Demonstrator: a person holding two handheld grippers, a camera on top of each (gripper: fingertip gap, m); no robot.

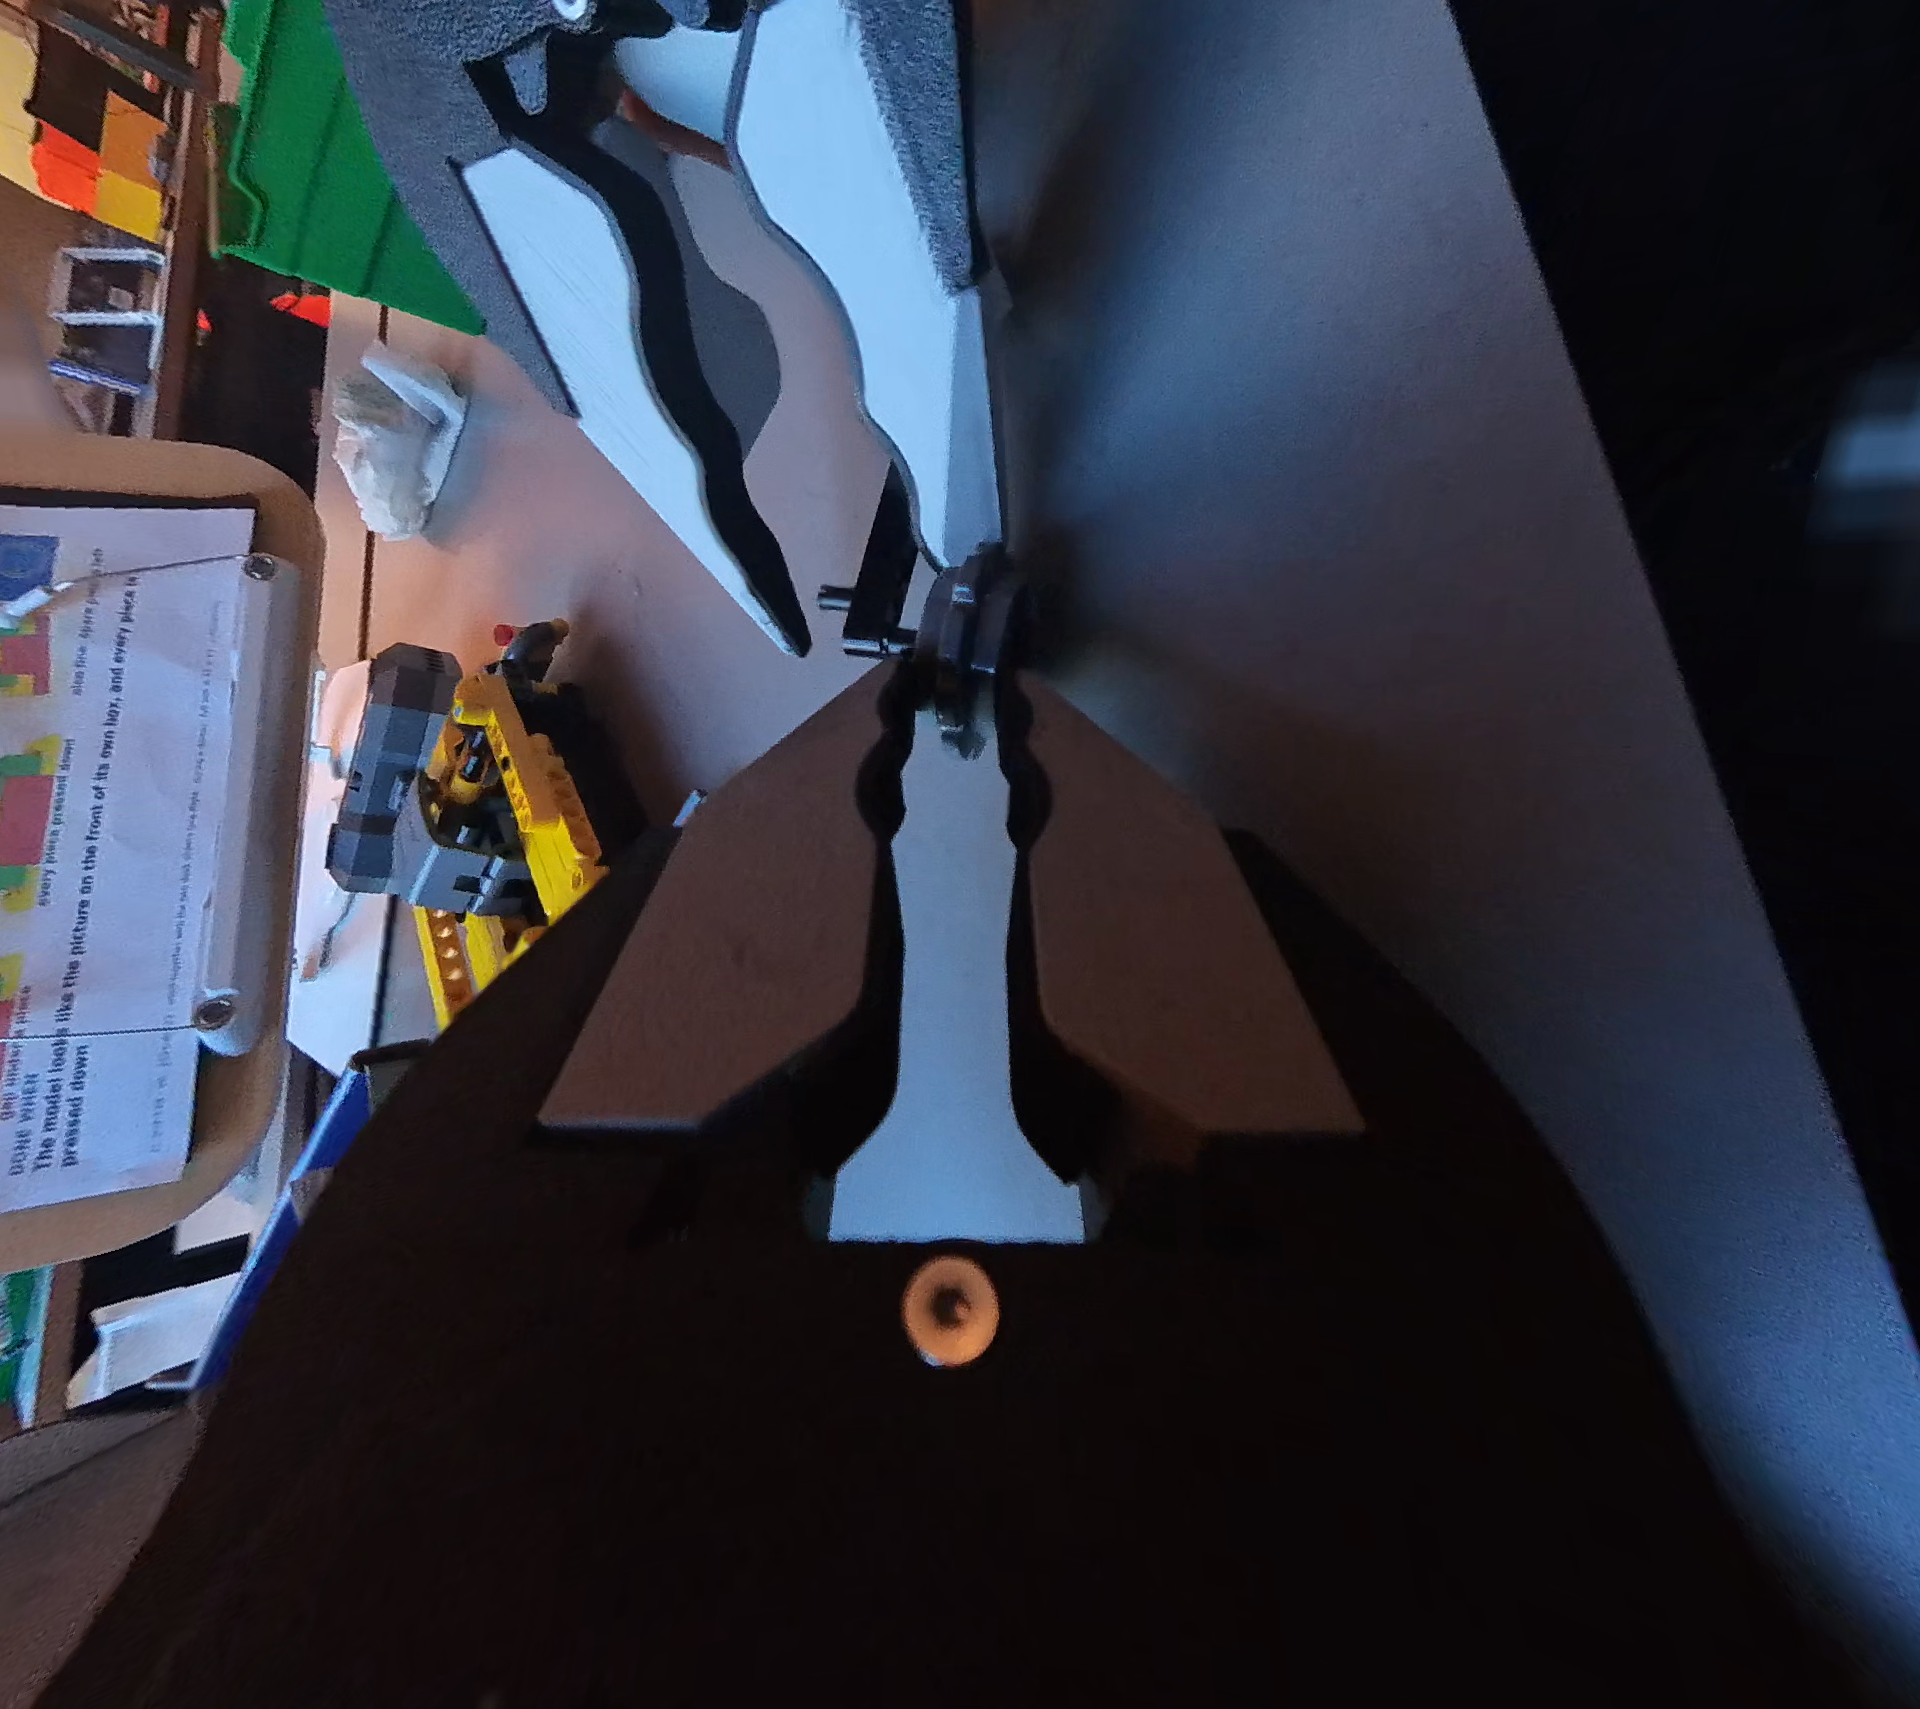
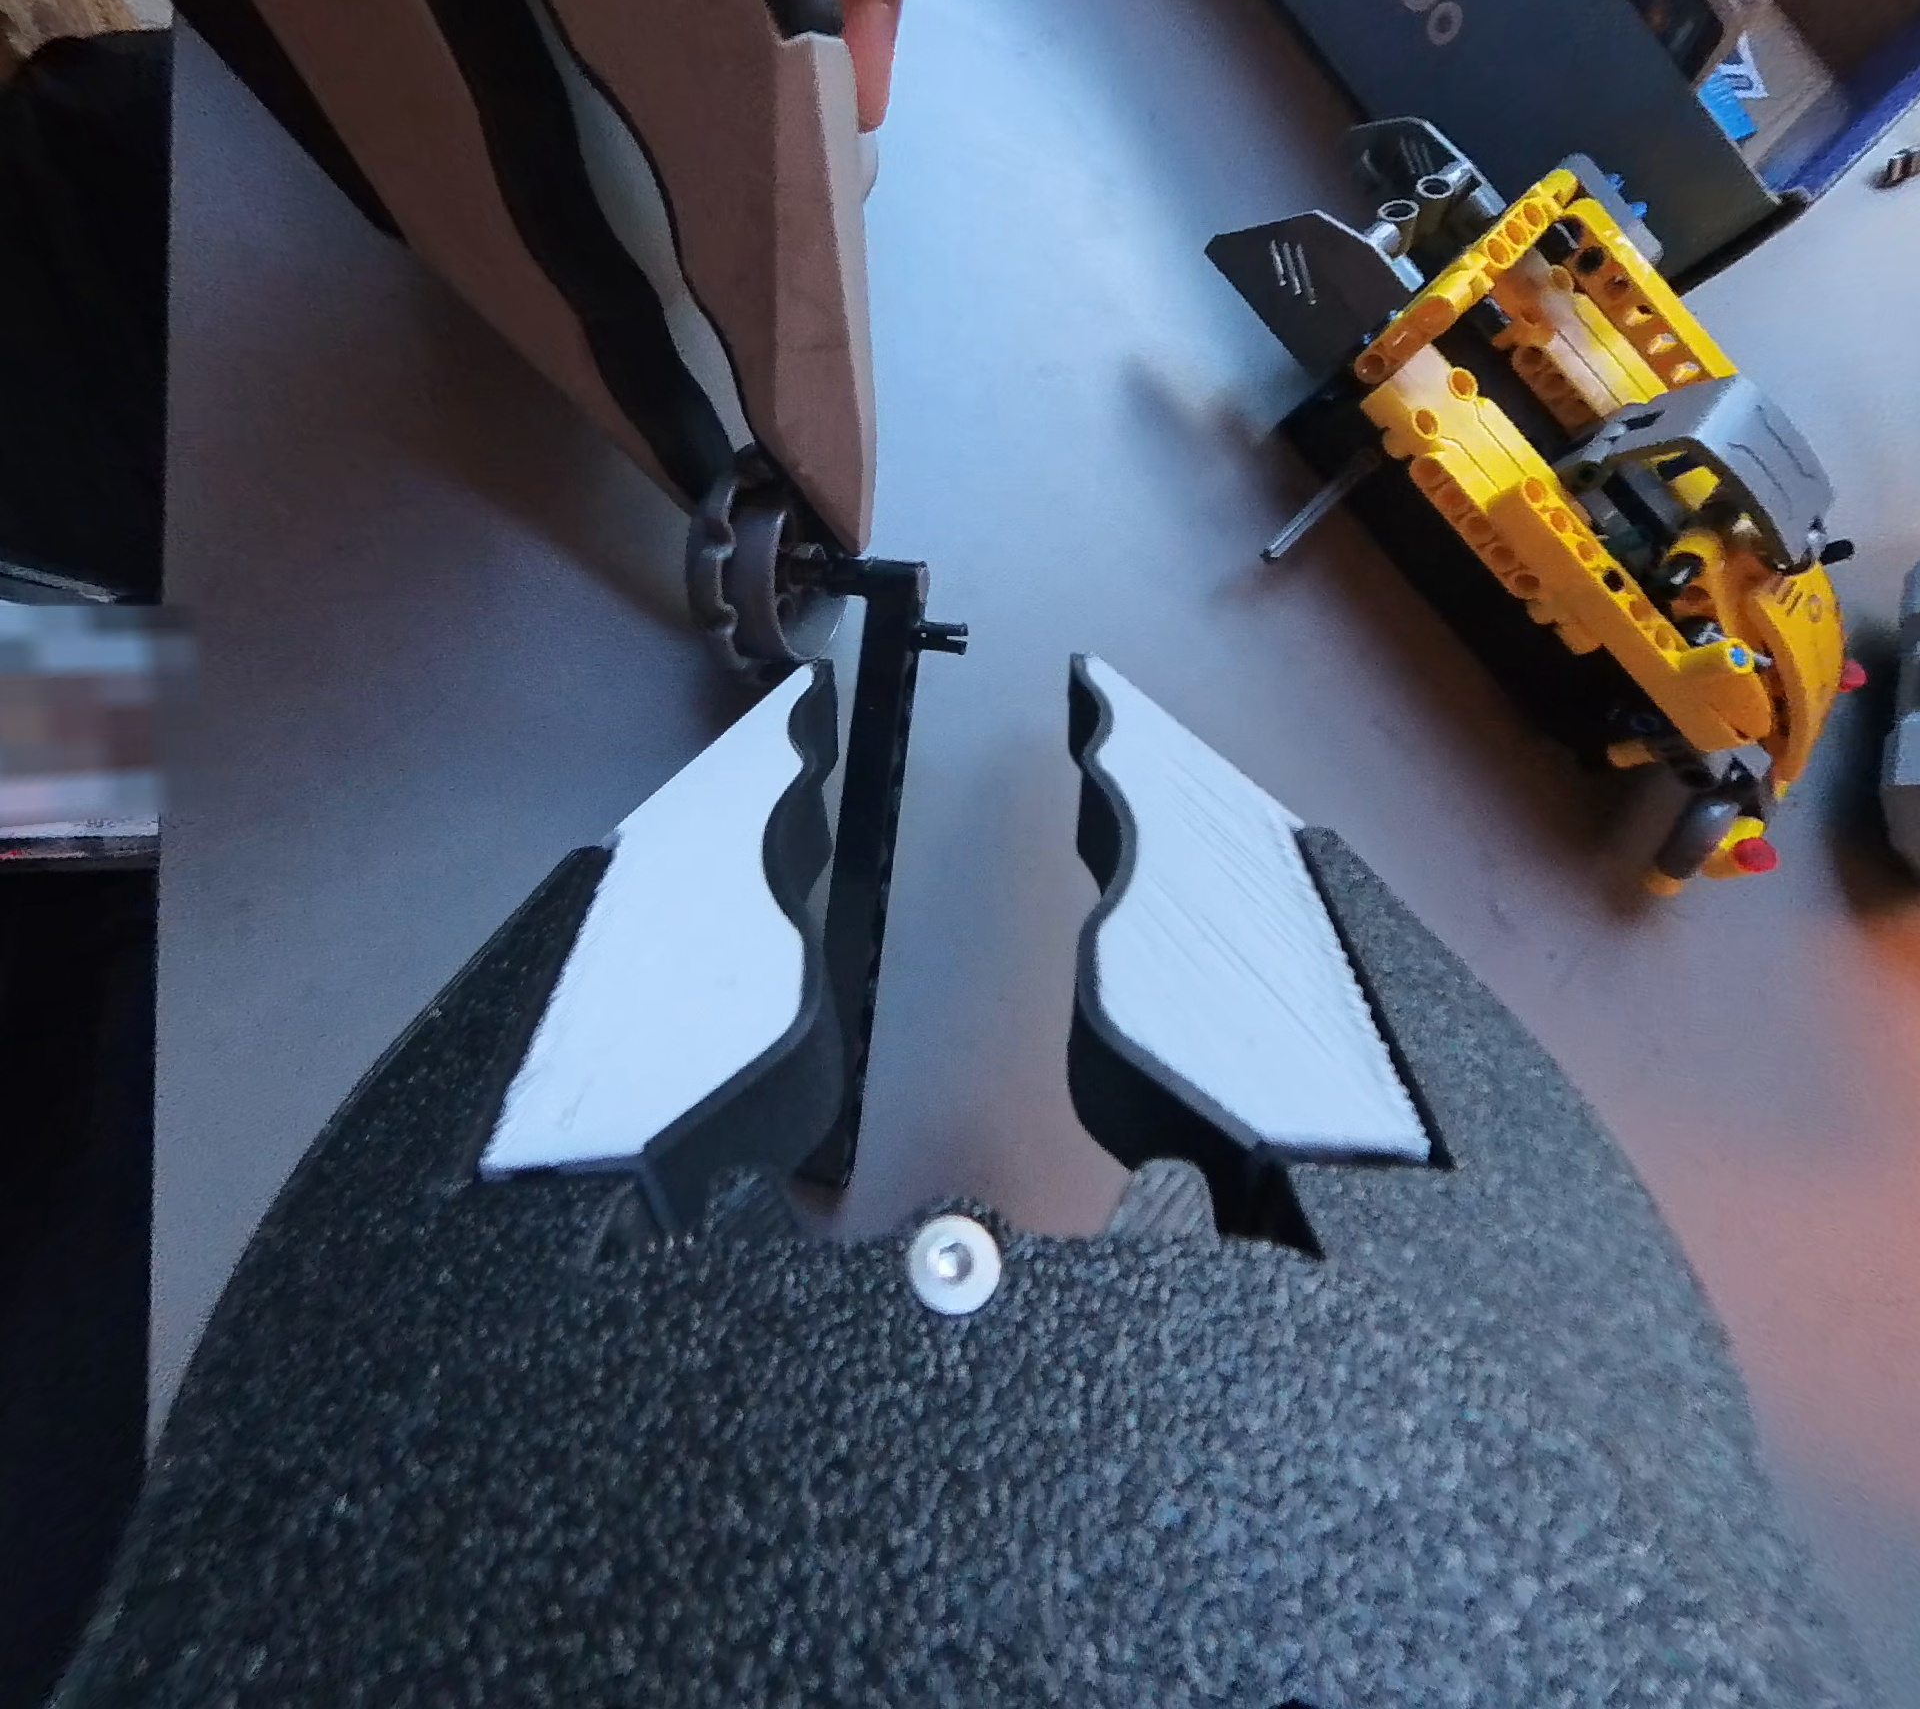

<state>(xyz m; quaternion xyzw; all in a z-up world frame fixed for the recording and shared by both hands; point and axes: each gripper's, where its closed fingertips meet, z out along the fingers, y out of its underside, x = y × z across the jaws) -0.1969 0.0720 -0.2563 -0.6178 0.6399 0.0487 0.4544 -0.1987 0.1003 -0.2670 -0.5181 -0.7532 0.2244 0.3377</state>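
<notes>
Leftmost, a printed instruction sheet (image 1: pixel 104 838) lies partly cut off, beside a yellow brick-built vehicle (image 2: pixel 1579 454) on the worktop (image 2: pixel 1039 257). Centrally, the left gripper (image 1: pixel 951 693) has its fingers clamped on a dark toothed wheel (image 2: pixel 732 584); its attached black beam (image 2: pixel 878 786) sits between the right gripper (image 2: pixel 951 683)'s parted fingers, touching one. Rightward, a lettered dark box (image 2: pixel 1455 18) is cropped.

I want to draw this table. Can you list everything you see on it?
dark grey toothed plastic wheel: one, pinched at the left fingers' tips
black plastic beam with pins: one, joined to the wheel, lying along one right finger
yellow and grey brick-built vehicle: one, on the table, off to the side
dark blue box: one, behind the vehicle
grey table: one
left gripper: brown fingers, shut
right gripper: white fingers, open
</notes>
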